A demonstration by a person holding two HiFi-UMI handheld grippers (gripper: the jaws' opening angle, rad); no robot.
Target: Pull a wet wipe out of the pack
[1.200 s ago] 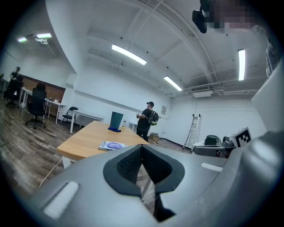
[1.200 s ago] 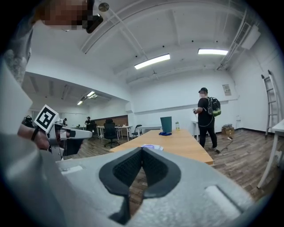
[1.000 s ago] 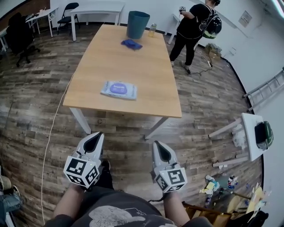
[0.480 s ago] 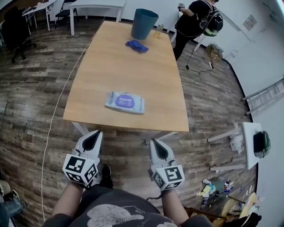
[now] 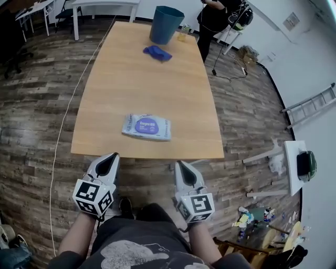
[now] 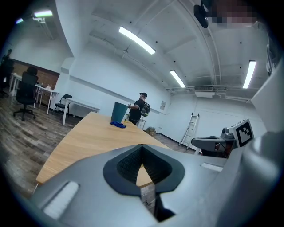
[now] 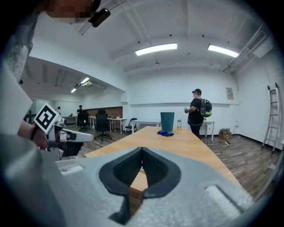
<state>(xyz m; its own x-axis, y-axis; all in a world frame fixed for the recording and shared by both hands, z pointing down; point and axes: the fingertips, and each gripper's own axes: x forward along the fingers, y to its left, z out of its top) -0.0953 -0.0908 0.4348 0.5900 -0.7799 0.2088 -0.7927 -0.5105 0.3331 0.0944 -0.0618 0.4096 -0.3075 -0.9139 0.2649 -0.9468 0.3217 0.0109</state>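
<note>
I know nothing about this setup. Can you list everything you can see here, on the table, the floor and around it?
table: one, light wood, middle of the room
wet wipe pack: one, white with a purple label, flat near the table's near edge
bin: one, teal, upright at the table's far end
cloth: one, blue, crumpled in front of the bin
bottle: one, yellowish, beside the bin
person: one, in black with a backpack, beyond the far end
ladder: one, pale, by the right wall
cable: one, white, on the floor left of the table
left tongs: one, grey, shut, empty, short of the table
right tongs: one, grey, shut, empty, short of the table
</note>
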